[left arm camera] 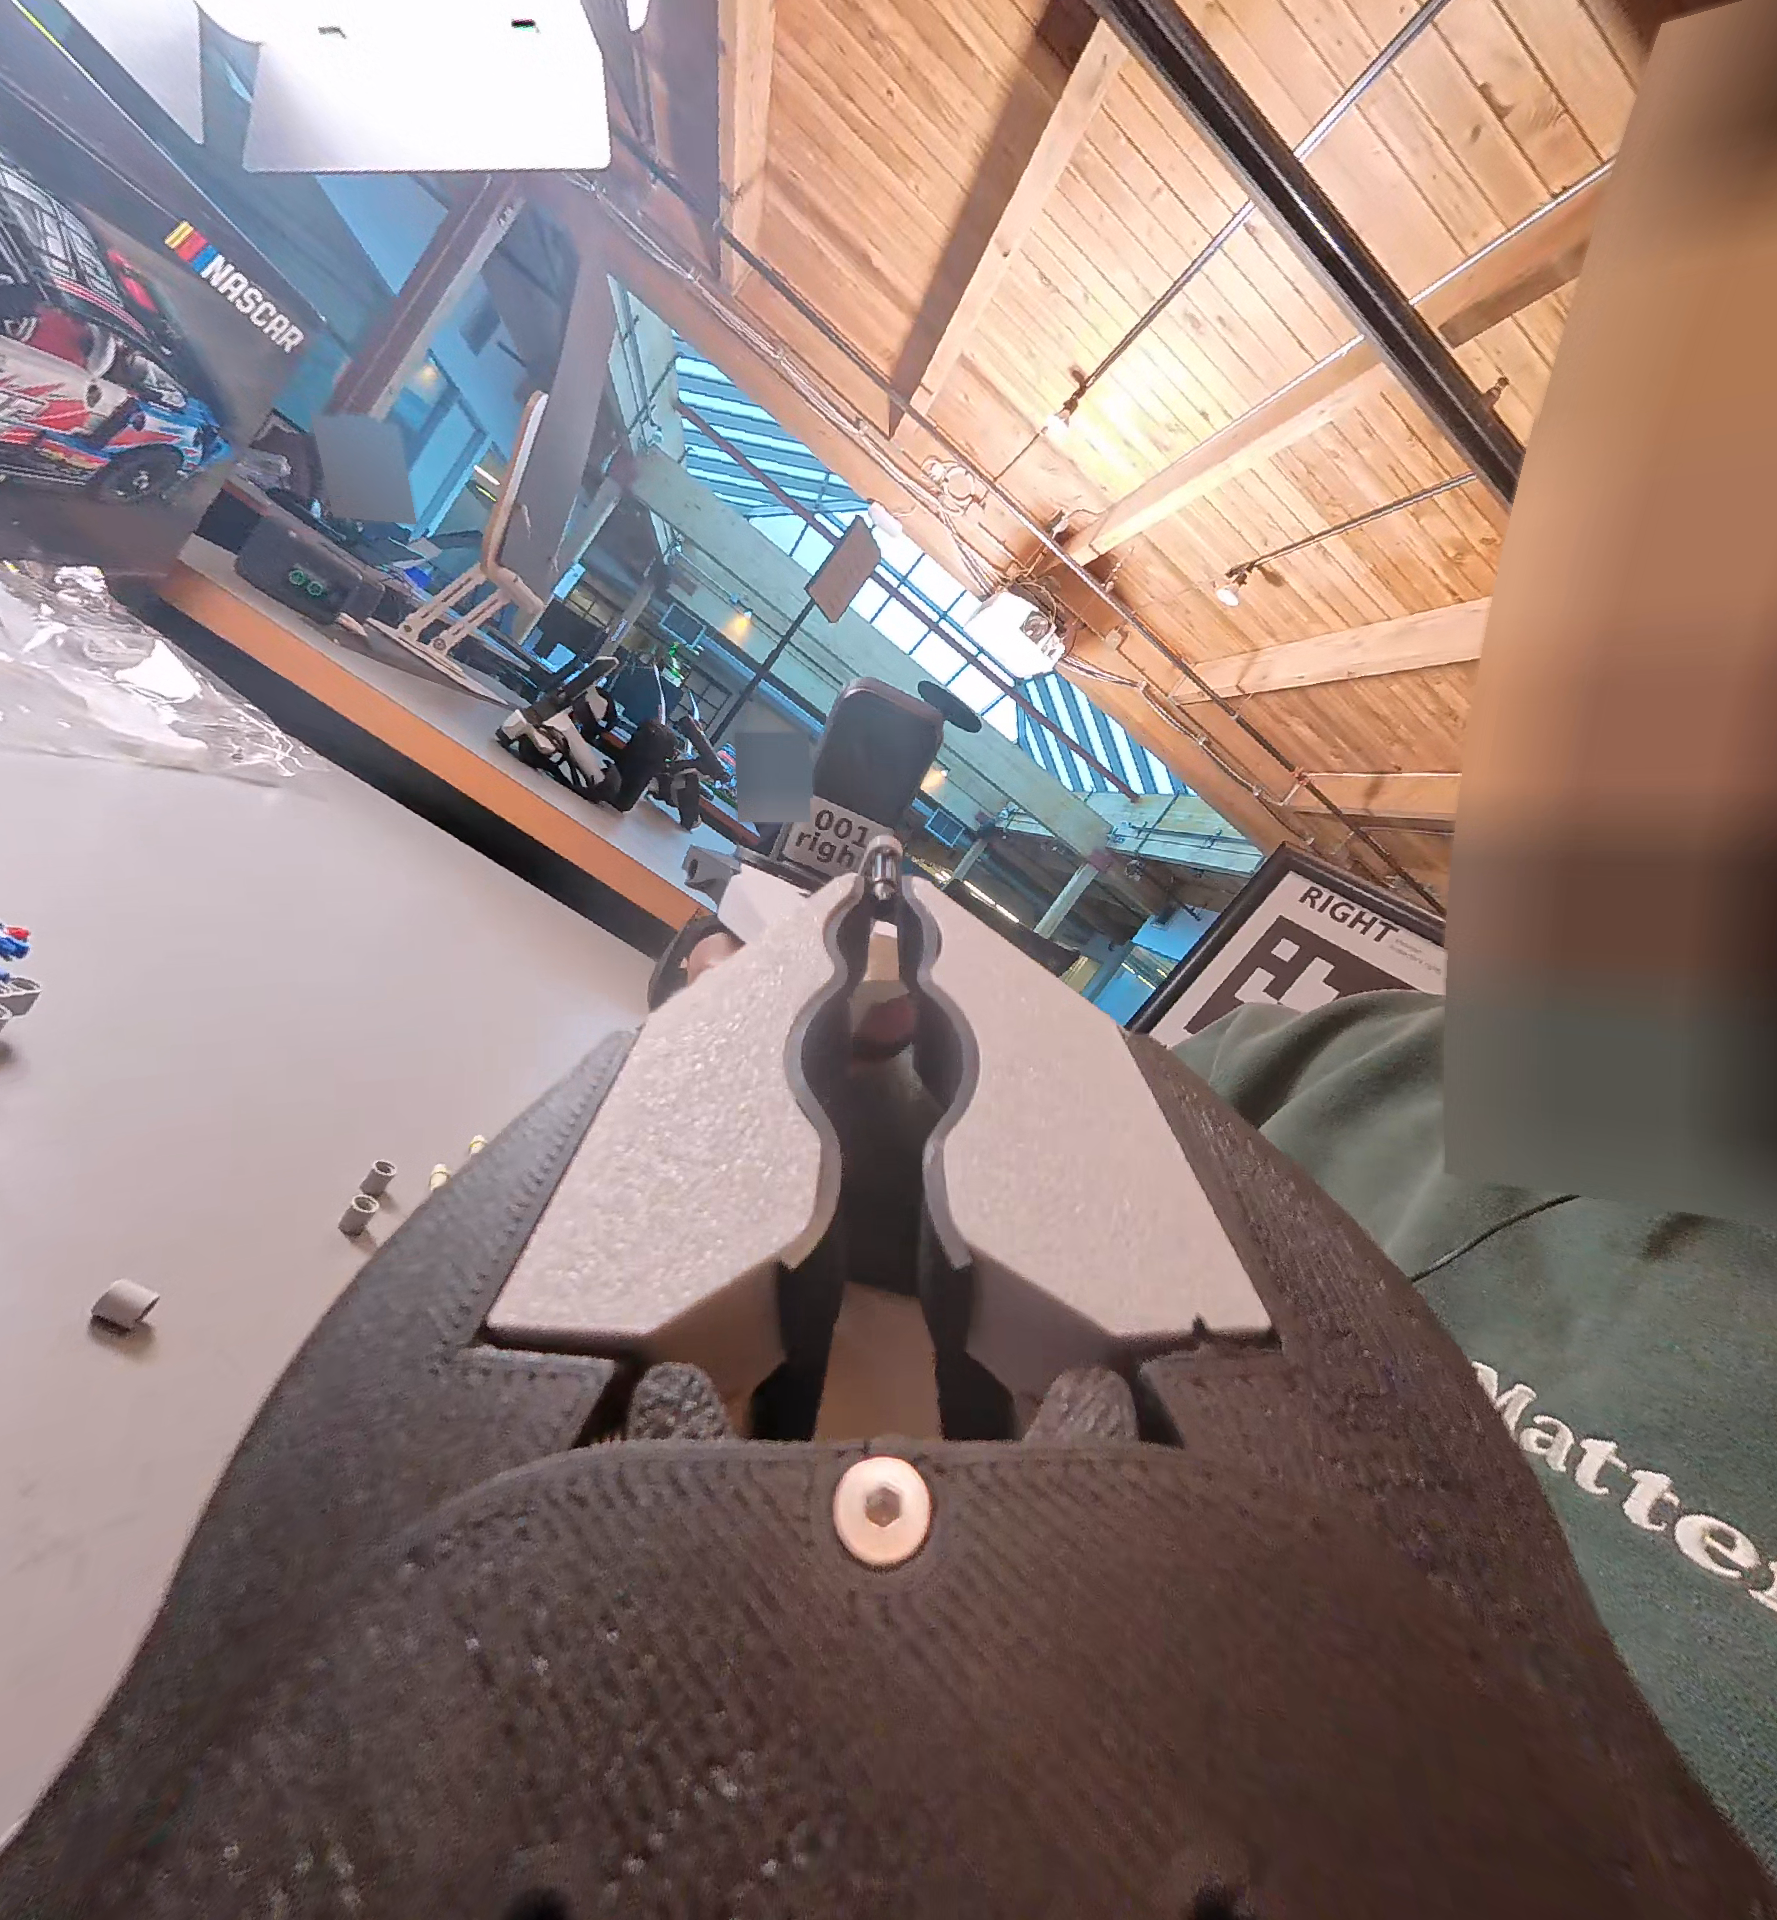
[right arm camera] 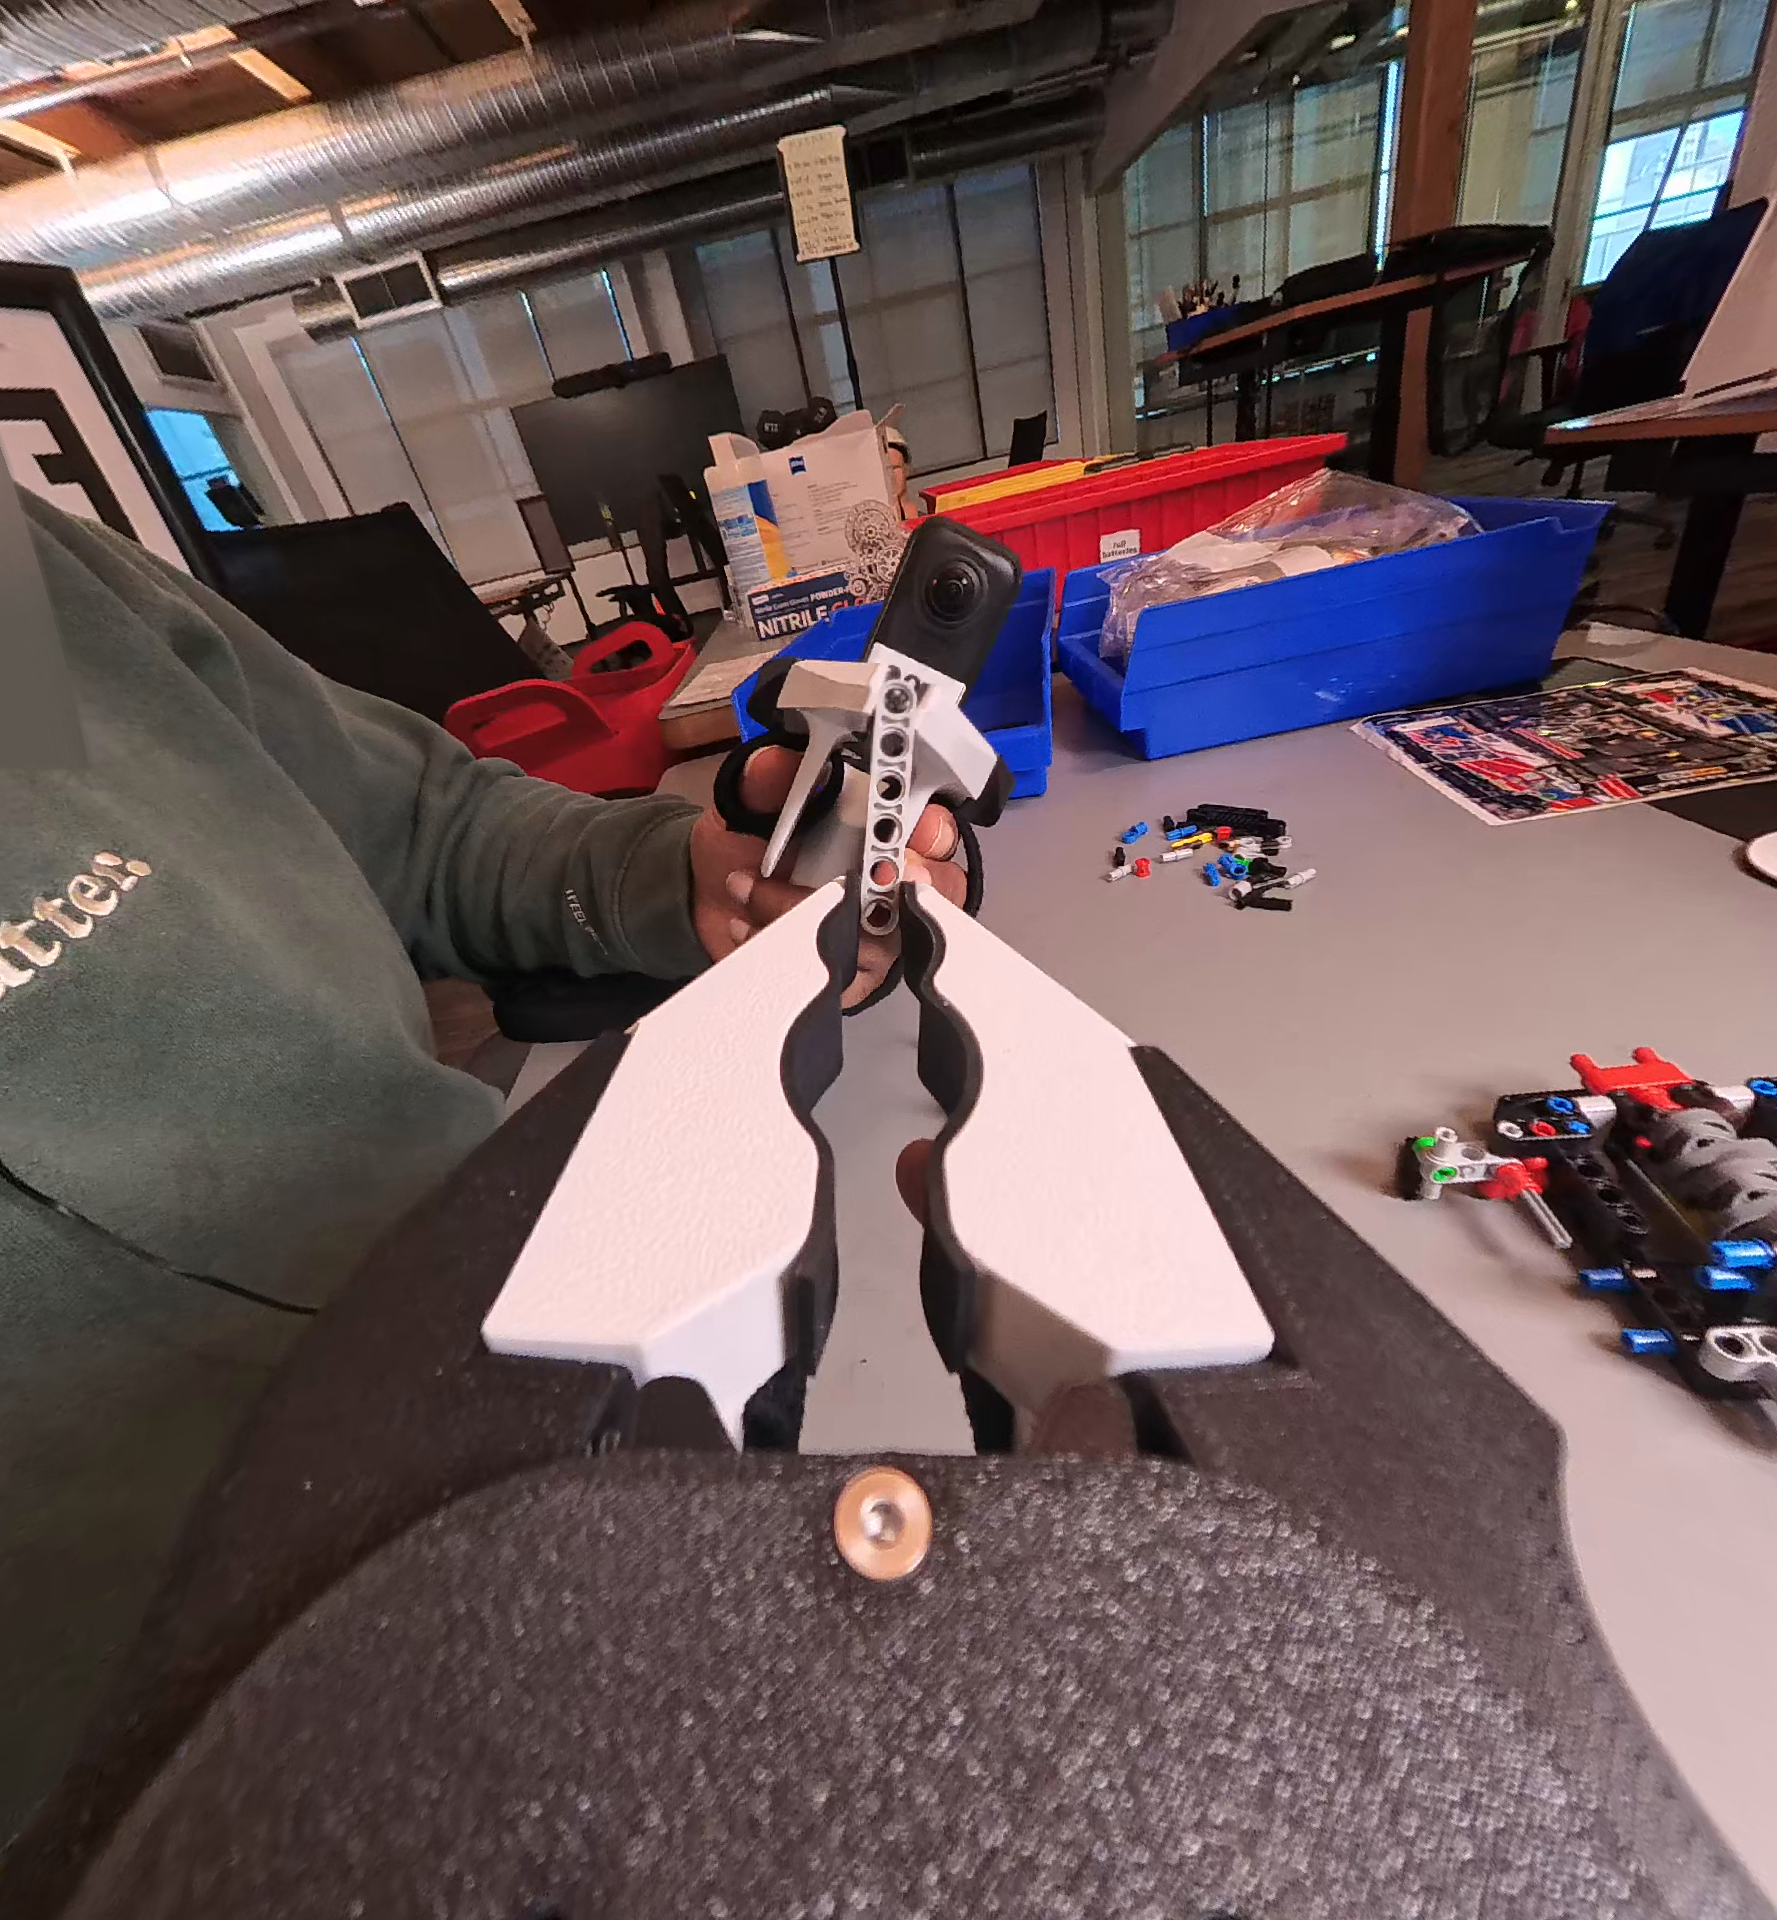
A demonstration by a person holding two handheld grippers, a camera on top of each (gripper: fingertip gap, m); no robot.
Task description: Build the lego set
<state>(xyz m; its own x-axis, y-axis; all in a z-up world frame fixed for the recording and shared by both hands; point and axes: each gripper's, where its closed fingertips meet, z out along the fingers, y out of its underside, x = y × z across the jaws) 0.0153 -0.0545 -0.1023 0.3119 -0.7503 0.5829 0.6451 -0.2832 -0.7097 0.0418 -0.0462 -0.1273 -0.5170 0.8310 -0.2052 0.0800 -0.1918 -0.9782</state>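
My right gripper (right arm camera: 879, 904) is shut on the lower end of a light grey beam with holes (right arm camera: 886, 805) and holds it upright above the grey table (right arm camera: 1279, 987). My left gripper (left arm camera: 882, 899) faces it and is shut on a small grey pin (left arm camera: 882, 868). The pin meets the beam's top hole (right arm camera: 899, 701). In the right wrist view, the left gripper (right arm camera: 894, 727) shows behind the beam, held by a hand. A partly built black, grey, blue and red model (right arm camera: 1684, 1174) lies on the table to the right.
A pile of small loose parts (right arm camera: 1216, 847) and an instruction booklet (right arm camera: 1611, 738) lie farther back. Blue bins (right arm camera: 1331, 644) and red bins (right arm camera: 1123, 499) stand behind. Small grey bushes (left arm camera: 370, 1195) and a clear plastic bag (left arm camera: 53, 665) lie on the left. A green sleeve (right arm camera: 396, 810) is close by. The tips of one gripper are about 4 cm away from the tips of the other.
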